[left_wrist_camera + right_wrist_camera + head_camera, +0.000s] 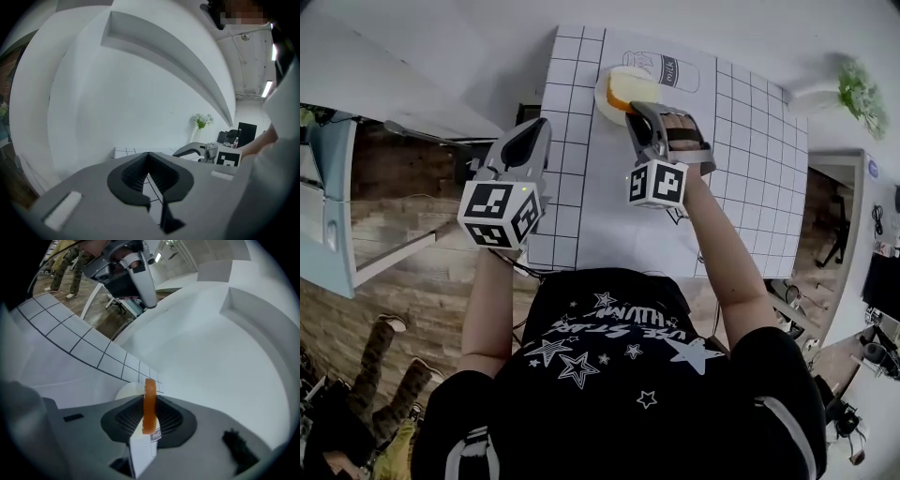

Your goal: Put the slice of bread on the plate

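The slice of bread [630, 90], pale with an orange-brown crust, hangs over the white plate [604, 97] at the far end of the gridded table mat. My right gripper [638, 109] is shut on it. In the right gripper view the bread [149, 405] stands edge-on between the ribbed pads, with the plate [127, 391] just behind and below it. Whether the bread touches the plate I cannot tell. My left gripper [538, 127] hovers at the mat's left edge, shut and holding nothing; its tips [149, 153] meet in the left gripper view.
A milk bottle drawing [671, 68] is printed on the mat beside the plate. A vase of flowers [855, 89] stands at the far right. The table's left edge [546, 112] drops to a wooden floor. A white wall rises beyond the table.
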Tool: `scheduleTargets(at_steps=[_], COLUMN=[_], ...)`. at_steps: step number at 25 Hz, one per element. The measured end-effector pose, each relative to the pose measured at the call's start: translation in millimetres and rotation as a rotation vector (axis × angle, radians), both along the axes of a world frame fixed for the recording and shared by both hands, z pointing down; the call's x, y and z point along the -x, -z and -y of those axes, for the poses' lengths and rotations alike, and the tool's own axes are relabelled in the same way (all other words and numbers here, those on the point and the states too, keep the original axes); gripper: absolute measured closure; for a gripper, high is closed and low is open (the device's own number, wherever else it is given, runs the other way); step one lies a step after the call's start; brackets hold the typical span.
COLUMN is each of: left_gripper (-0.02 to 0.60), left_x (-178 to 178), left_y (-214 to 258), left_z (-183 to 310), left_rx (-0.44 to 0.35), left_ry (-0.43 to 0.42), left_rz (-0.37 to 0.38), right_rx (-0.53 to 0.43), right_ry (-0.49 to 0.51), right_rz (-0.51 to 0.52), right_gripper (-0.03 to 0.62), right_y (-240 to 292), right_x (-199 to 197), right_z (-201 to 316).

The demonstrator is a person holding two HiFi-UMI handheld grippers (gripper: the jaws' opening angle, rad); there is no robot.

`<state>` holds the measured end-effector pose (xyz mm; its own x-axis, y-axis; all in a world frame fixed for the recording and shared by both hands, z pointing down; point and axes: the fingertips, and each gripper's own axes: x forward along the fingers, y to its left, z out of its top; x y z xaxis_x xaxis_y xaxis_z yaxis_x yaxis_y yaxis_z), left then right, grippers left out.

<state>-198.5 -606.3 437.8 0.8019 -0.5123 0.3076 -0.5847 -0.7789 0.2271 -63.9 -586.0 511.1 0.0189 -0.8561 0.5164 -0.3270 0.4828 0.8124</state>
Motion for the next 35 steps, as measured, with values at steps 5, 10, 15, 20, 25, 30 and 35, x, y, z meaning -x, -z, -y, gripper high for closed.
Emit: scheduleTargets(at_steps=[5,10,15,20,25,30,35], left_gripper=[0.572,0.572,0.572,0.572,0.572,0.572,0.572], left_x=[2.4,1.0,-0.1,2.6,1.3,-4.8,-18.2], left_y=[-6.6,-17.1,-21.3,-24.0,-28.9,-22.9,-7.1], left_z=[0.4,-0.5,-5.3,-8.4,-14.1,-23.0,-37.5], left_rx=[0.029,0.056,0.075,0.084,0.099,0.091,0.06], left_ry=[-0.014,-0.028,-0.033,-0.028,-0.027,-0.028,-0.024], left_rz=[-0.011,-0.011,-0.012,-0.008,-0.006,-0.013,-0.012], right_rx=[0.034,0.101,0.144,0.152,0.164,0.13,0.056], right_ry=[0.007,0.042,0.017,-0.001,-0.062,-0.102,-0.194], right_rz=[0.005,0.032,0.043,0.08,0.183,0.258,0.391], right_gripper=[0.508,0.502,0.494,0.485,0.456,0.453,0.453], right_y=[-11.5,-31.6,-49.4,-54.6,-52.8,-32.7,-1.3], right_x=[5.9,11.0,11.9,14.2,9.3,0.6,-31.9], right_z=[-10.4,-21.5,-28.4,-32.6,-37.1,-53.8,-77.5])
